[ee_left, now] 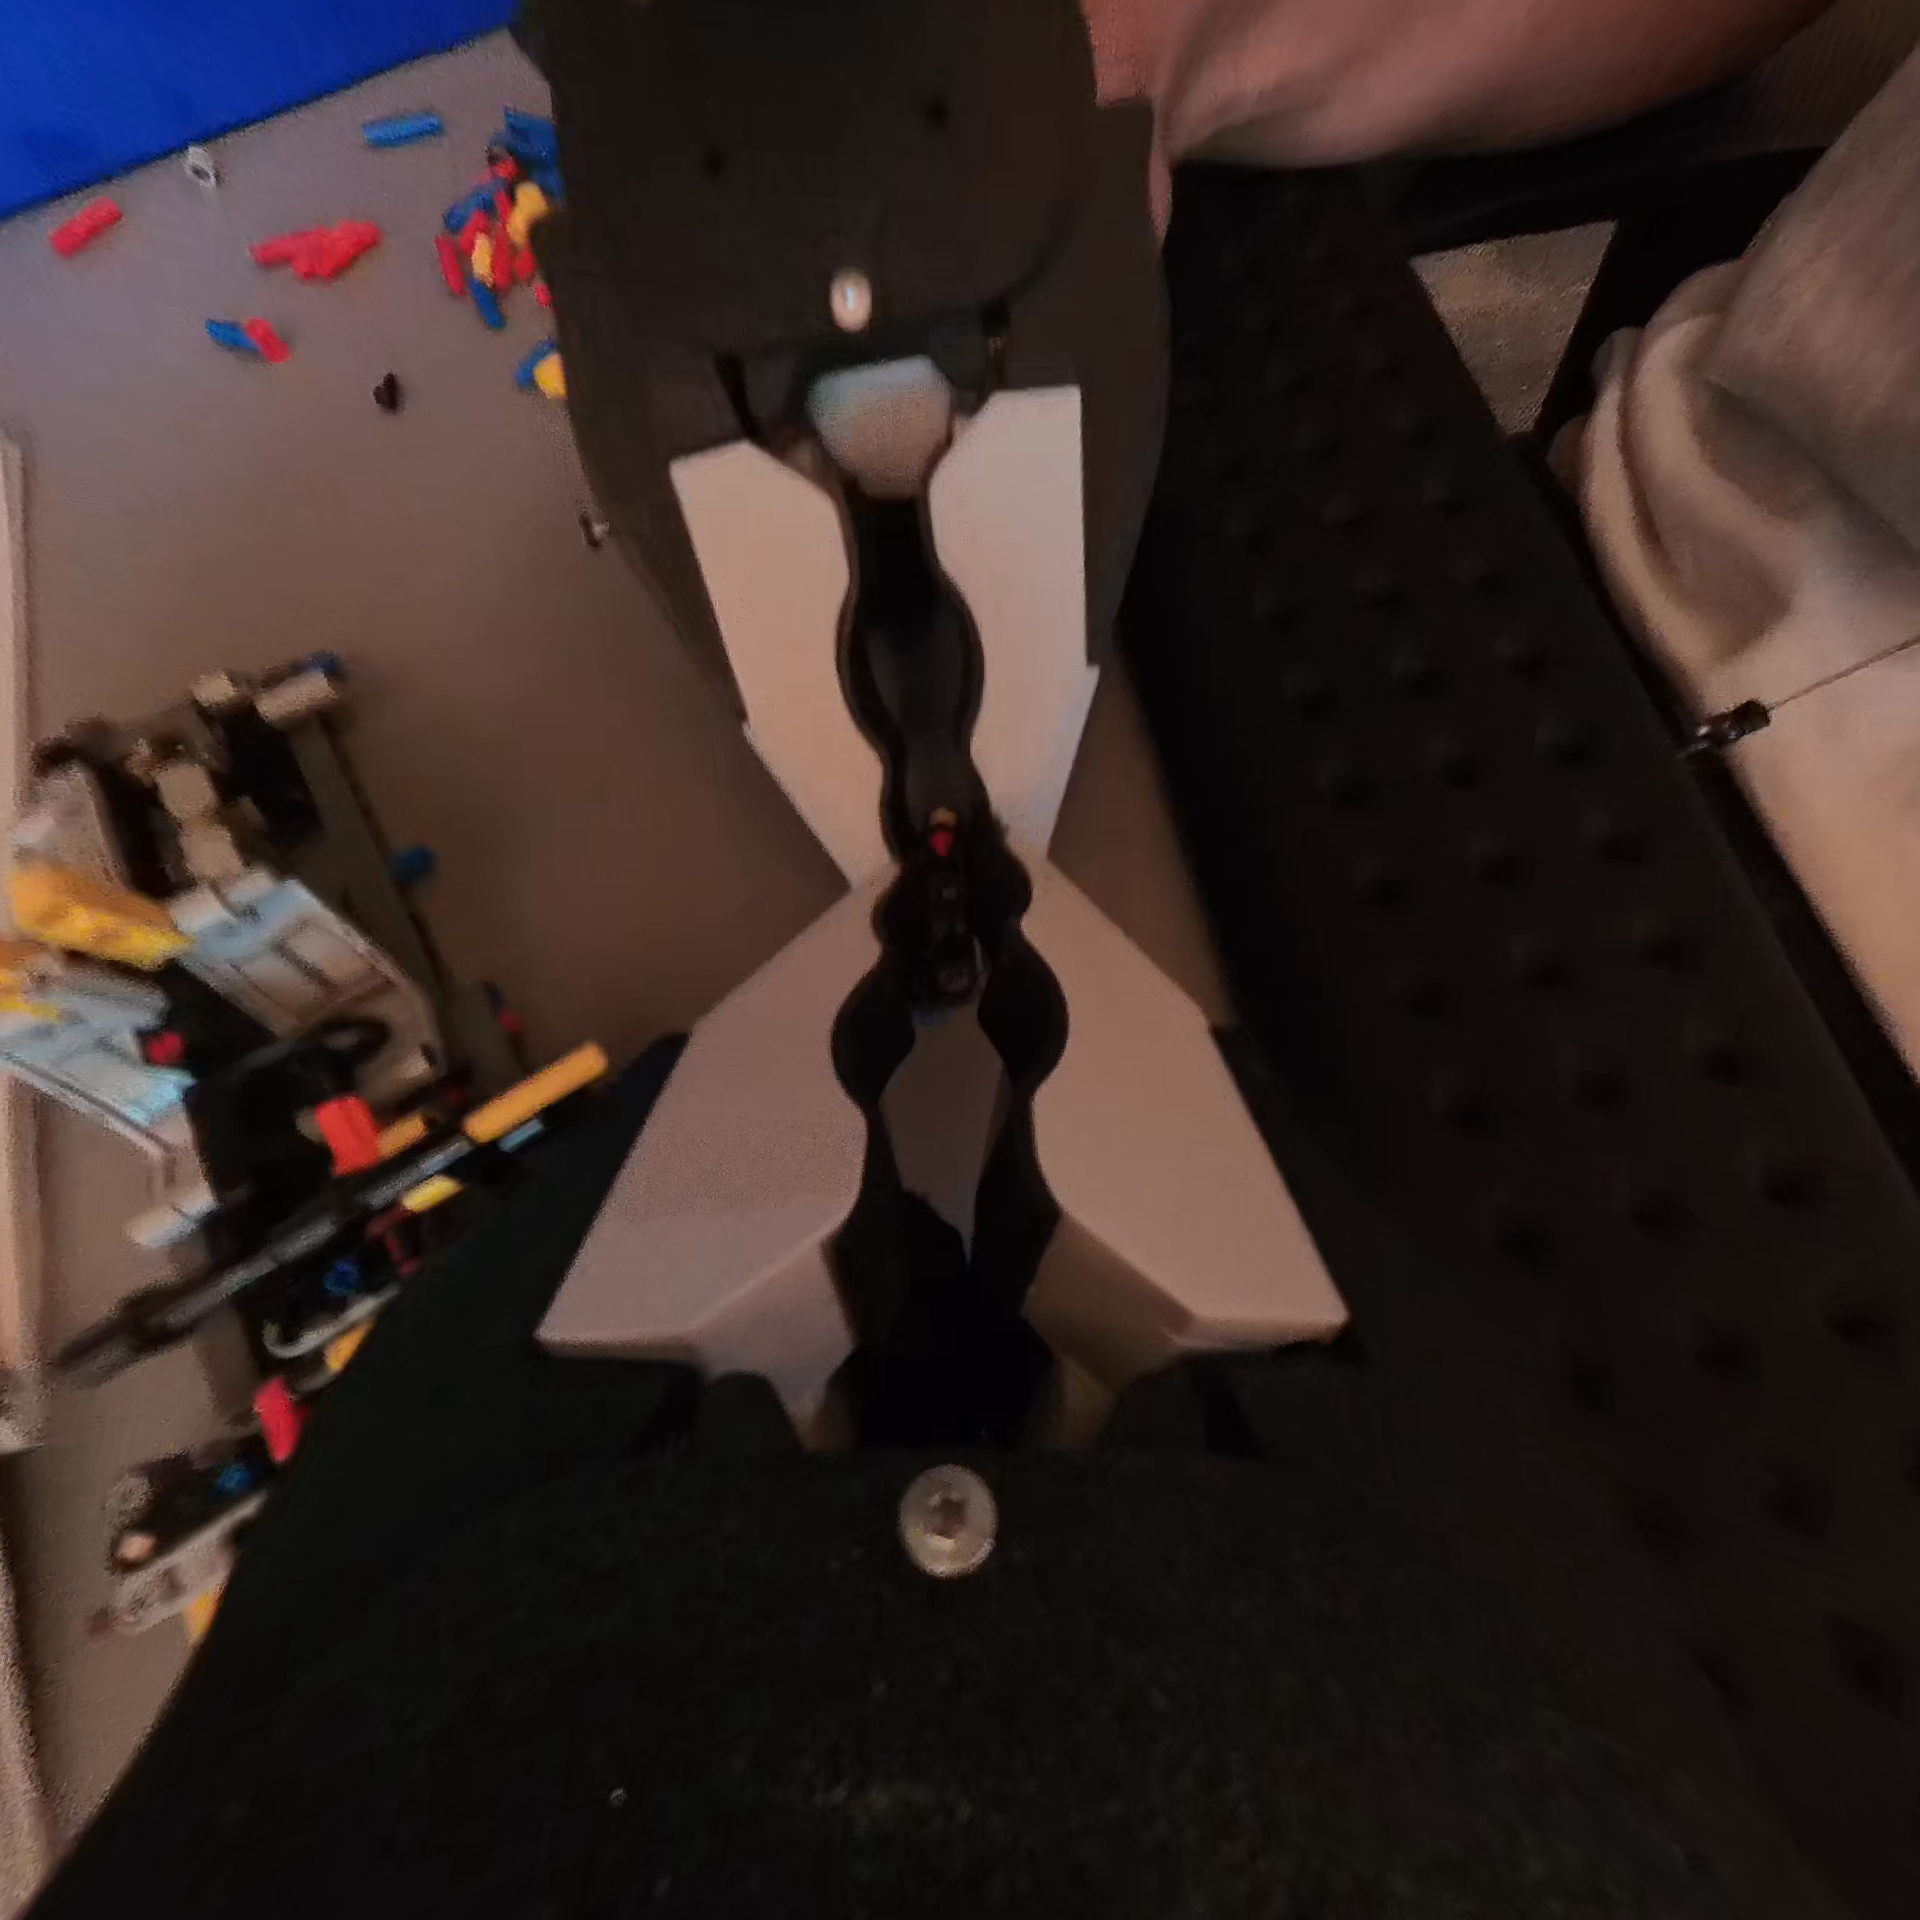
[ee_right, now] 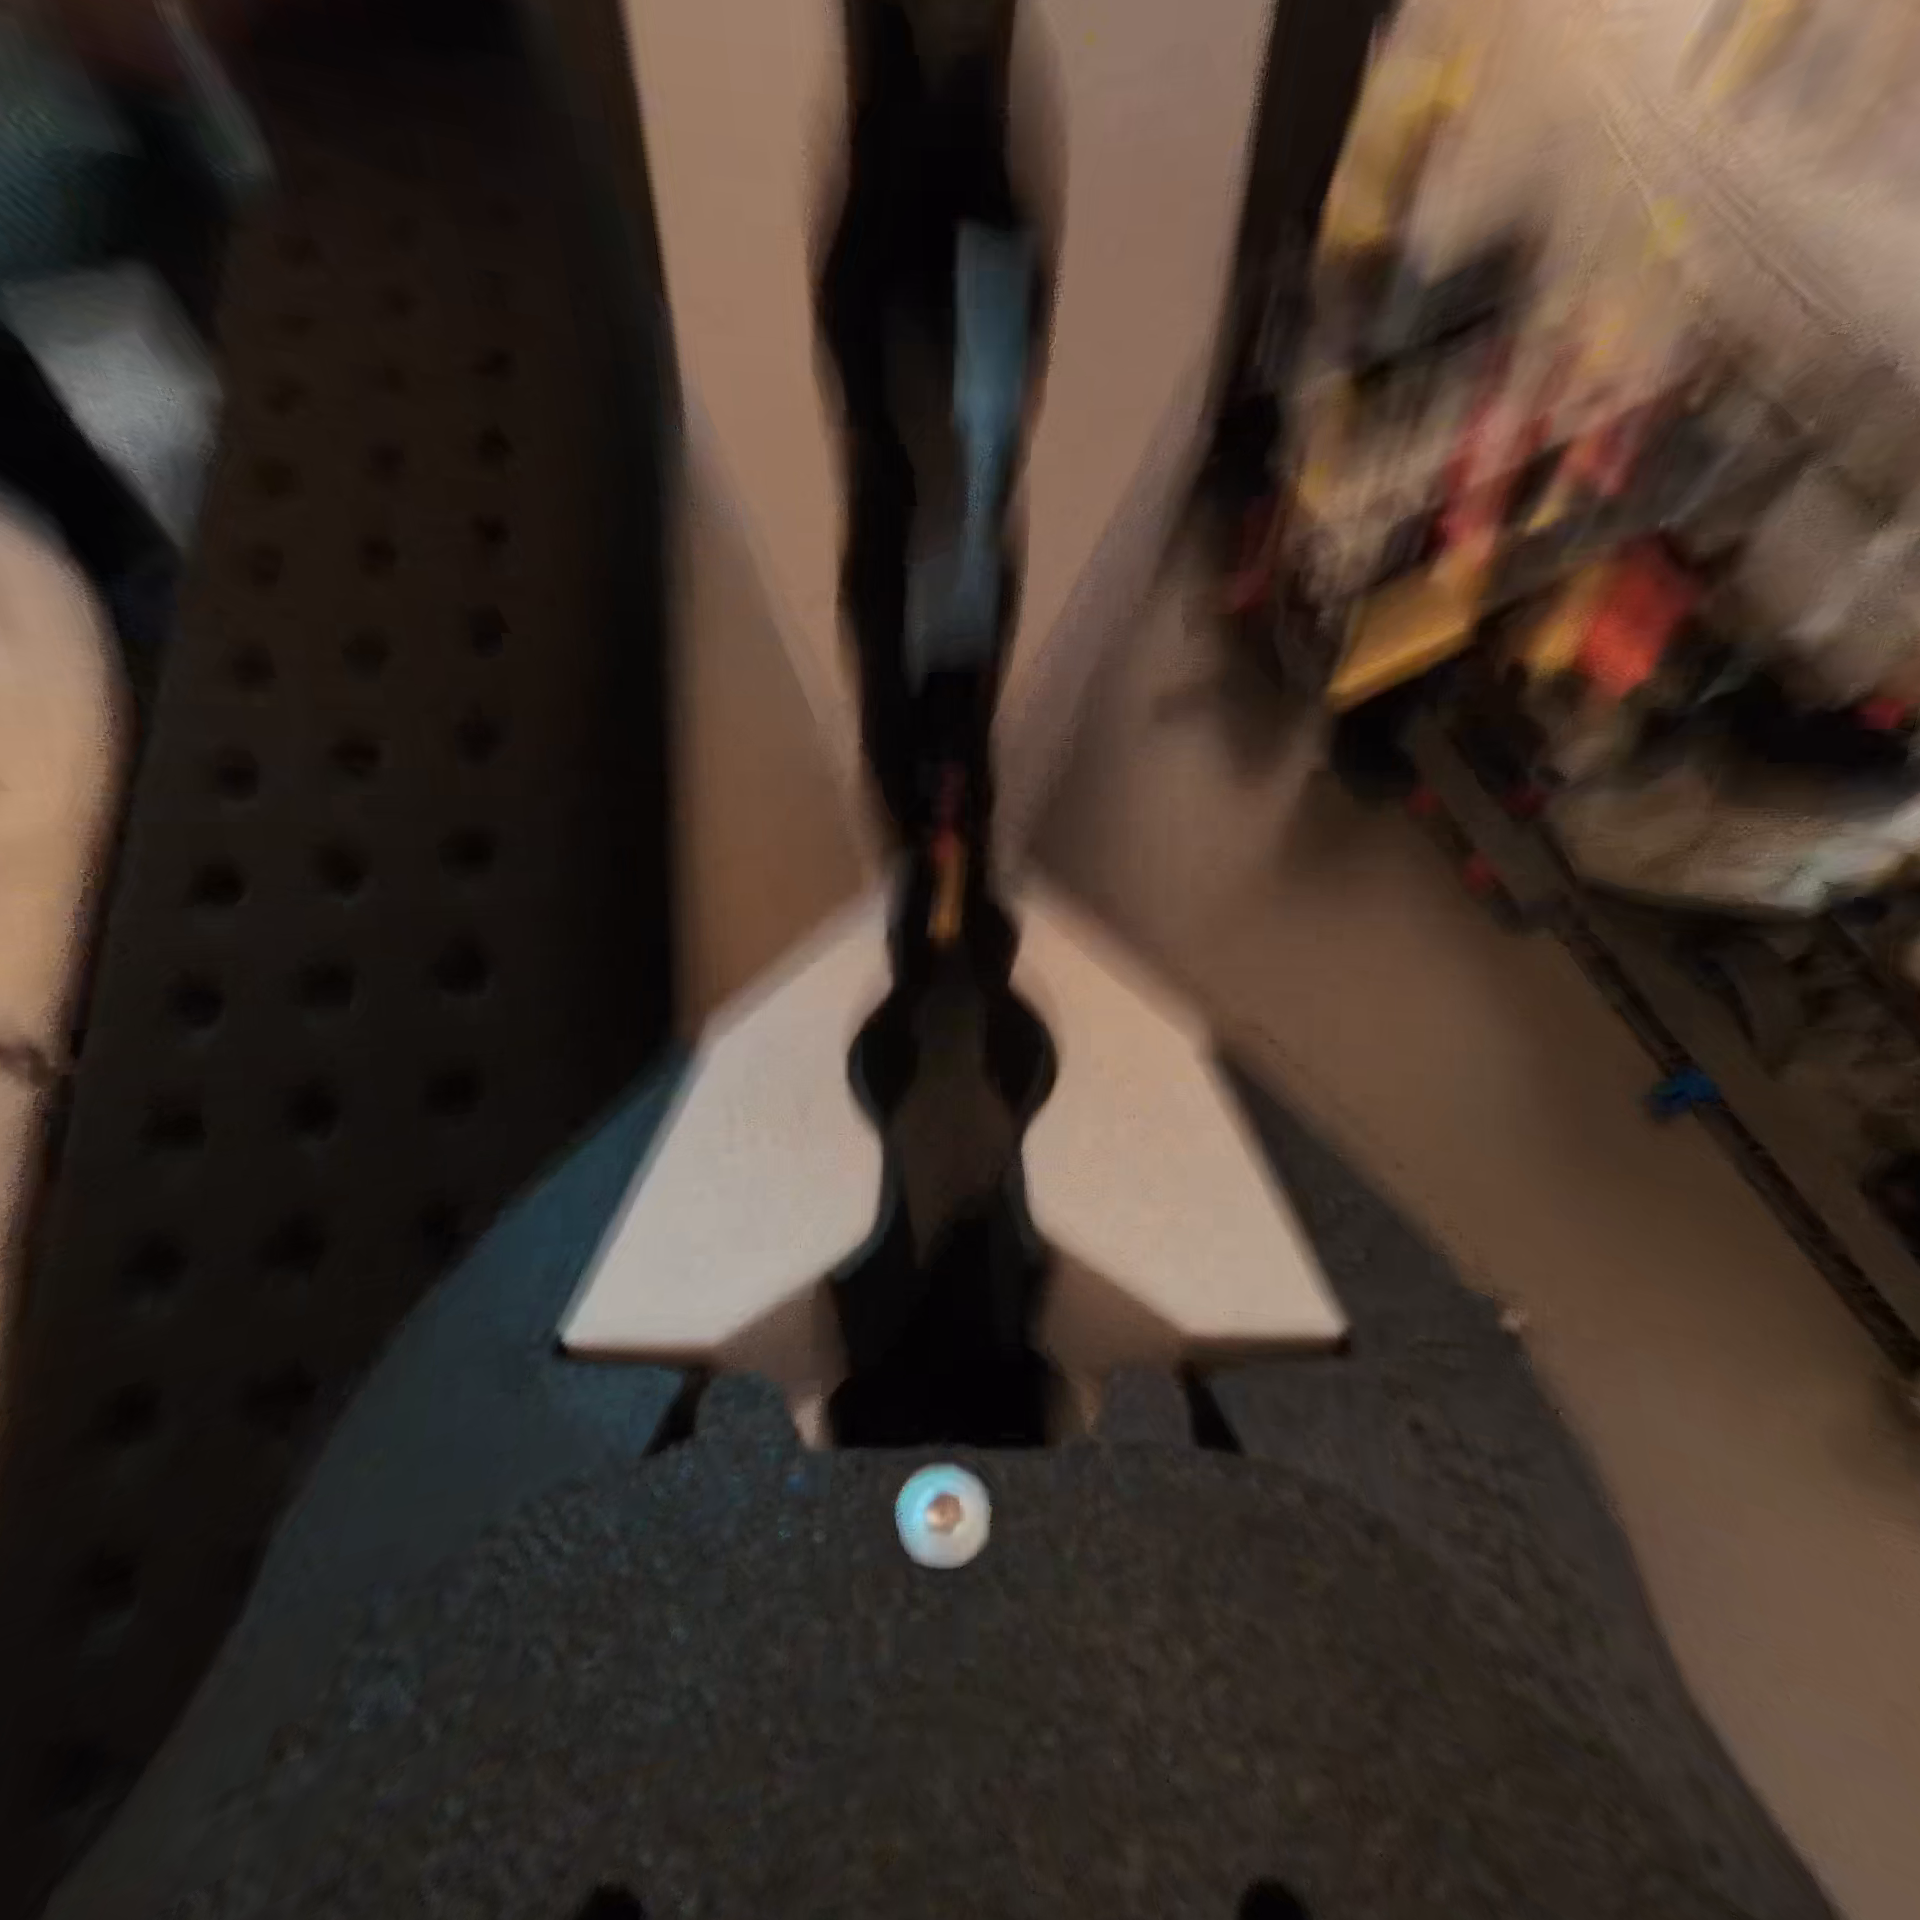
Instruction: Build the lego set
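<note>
Tip to tip, left gripper (ee_left: pixel 951 935) and right gripper (ee_left: pixel 914 790) both clench one small black lego piece (ee_left: pixel 948 914) above the surface (ee_left: pixel 499 582); loose bricks (ee_left: pixel 488 239) lie far left.

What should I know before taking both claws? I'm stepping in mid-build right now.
Left claw: shut on a small black part.
Right claw: tip to tip with the left, apparently shut on the same part's red-and-yellow end; its view is blurred.
Things: loose bricks lie scattered on the table; the partly built model lies nearer, to the left.
Done: model partly assembled.
Left: probably finish joining this part, then work through the loose bricks.
</note>
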The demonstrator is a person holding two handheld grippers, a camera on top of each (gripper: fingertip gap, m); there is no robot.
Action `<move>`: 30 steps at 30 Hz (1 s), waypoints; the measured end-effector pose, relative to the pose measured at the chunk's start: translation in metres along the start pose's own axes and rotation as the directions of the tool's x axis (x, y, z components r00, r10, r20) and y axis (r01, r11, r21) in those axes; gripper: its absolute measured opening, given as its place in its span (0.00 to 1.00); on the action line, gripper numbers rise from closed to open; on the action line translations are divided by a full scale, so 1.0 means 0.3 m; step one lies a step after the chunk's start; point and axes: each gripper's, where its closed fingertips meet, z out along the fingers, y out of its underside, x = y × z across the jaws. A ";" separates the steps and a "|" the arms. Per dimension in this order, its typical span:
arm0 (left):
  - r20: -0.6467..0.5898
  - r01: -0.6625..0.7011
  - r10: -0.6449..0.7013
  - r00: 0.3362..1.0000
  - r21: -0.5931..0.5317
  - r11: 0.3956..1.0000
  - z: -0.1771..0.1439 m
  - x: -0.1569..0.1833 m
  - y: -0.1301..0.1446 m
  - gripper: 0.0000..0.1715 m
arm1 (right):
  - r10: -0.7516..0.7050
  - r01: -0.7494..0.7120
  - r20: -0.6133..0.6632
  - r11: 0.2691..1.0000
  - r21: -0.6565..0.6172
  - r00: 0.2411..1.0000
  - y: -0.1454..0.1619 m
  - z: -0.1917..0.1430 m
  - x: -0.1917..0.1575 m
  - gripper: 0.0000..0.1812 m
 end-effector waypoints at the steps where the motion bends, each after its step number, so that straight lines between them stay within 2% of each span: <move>1: 0.003 -0.031 0.031 1.000 -0.023 0.999 0.000 0.003 -0.004 0.03 | -0.026 0.026 0.003 0.998 -0.051 1.000 0.028 0.011 -0.007 0.05; 9: -0.007 0.064 -0.064 0.998 0.048 0.997 -0.032 0.012 0.020 0.03 | 0.024 -0.023 0.006 0.999 -0.033 1.000 0.022 0.019 -0.020 0.04; 12: 0.006 0.090 -0.091 0.996 0.024 0.996 -0.041 0.002 0.060 0.03 | 0.048 -0.048 -0.006 0.998 -0.031 0.999 0.024 0.014 -0.007 0.04; 18: 0.025 0.109 -0.111 0.994 0.060 0.992 -0.062 -0.013 0.052 0.03 | 0.057 -0.056 -0.022 0.998 0.030 0.998 -0.001 -0.006 0.002 0.04; 23: 0.038 0.122 -0.135 0.990 0.239 0.963 -0.137 -0.033 -0.035 0.03 | 0.118 -0.120 0.019 0.966 0.231 0.993 -0.096 -0.090 0.015 0.03; 26: 0.032 0.135 -0.162 0.986 0.412 0.901 -0.207 -0.048 -0.120 0.03 | 0.170 -0.206 0.122 0.887 0.413 0.978 -0.185 -0.173 0.012 0.04; 30: 0.050 0.168 -0.241 0.969 0.581 0.797 -0.300 -0.102 -0.177 0.03 | 0.154 -0.245 0.202 0.781 0.575 0.967 -0.255 -0.267 0.009 0.07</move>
